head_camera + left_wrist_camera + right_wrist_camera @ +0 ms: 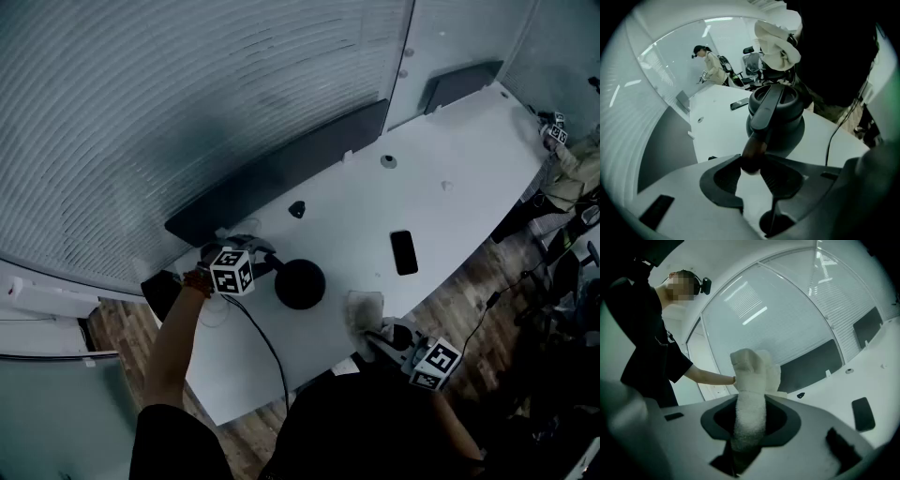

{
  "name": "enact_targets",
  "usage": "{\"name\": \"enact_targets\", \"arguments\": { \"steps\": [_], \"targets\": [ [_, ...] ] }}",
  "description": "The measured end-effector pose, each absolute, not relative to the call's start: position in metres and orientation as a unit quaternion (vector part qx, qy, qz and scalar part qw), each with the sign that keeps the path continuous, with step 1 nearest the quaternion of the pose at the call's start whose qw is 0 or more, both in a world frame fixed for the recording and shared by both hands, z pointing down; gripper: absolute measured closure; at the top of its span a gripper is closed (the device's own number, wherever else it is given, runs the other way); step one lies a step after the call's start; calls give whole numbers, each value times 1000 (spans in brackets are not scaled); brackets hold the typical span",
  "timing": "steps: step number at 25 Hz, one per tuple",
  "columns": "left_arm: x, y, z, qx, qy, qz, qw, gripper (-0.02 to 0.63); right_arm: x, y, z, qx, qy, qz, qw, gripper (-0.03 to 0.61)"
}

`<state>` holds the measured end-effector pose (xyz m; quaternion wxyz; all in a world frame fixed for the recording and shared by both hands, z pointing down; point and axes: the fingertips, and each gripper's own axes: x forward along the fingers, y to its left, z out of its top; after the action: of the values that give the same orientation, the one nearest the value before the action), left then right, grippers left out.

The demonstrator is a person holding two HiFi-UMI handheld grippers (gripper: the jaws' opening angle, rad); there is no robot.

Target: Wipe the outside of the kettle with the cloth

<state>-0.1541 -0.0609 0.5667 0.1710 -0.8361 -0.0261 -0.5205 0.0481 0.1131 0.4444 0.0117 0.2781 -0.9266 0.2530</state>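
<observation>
right gripper view shows the cloth (pixel 750 380) pinched between its fingers (pixel 788 420)

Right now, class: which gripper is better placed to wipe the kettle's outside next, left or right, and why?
Right. The right gripper is clamped on the cloth, close to the kettle. The left gripper grips the kettle's handle, which probably steadies it.

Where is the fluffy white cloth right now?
In the head view the cloth is at the lower right, pinched by the fingers of the right gripper, just right of the black kettle.
</observation>
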Motion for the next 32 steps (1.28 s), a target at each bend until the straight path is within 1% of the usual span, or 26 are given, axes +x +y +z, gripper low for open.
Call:
{"name": "enact_targets", "arguments": {
  "steps": [3,6,10,15,17,20,22,27,32],
  "targets": [
    [-170,-49,567,-842,52,-526,109,482,42,109,452,273,-925,266,10,474],
    [-188,-31,569,-834,155,-529,27,482,29,105,463,255,-916,311,-4,474],
    [-197,10,567,-803,281,-520,-82,482,-14,101,473,198,-904,379,-15,474],
    [-189,65,565,-757,374,-486,-225,482,-92,95,491,139,-874,464,20,474],
    [-178,83,566,-757,387,-457,-263,485,-113,96,501,127,-867,480,48,474],
    [-174,93,568,-755,408,-434,-274,486,-129,93,524,126,-857,492,93,474],
    [-176,92,569,-754,414,-428,-276,488,-133,87,538,132,-847,504,108,474],
    [-172,89,567,-760,405,-437,-258,488,-132,83,553,128,-819,550,102,474],
    [-172,91,568,-760,408,-435,-256,488,-132,88,561,120,-810,565,101,474]
  ]
}}
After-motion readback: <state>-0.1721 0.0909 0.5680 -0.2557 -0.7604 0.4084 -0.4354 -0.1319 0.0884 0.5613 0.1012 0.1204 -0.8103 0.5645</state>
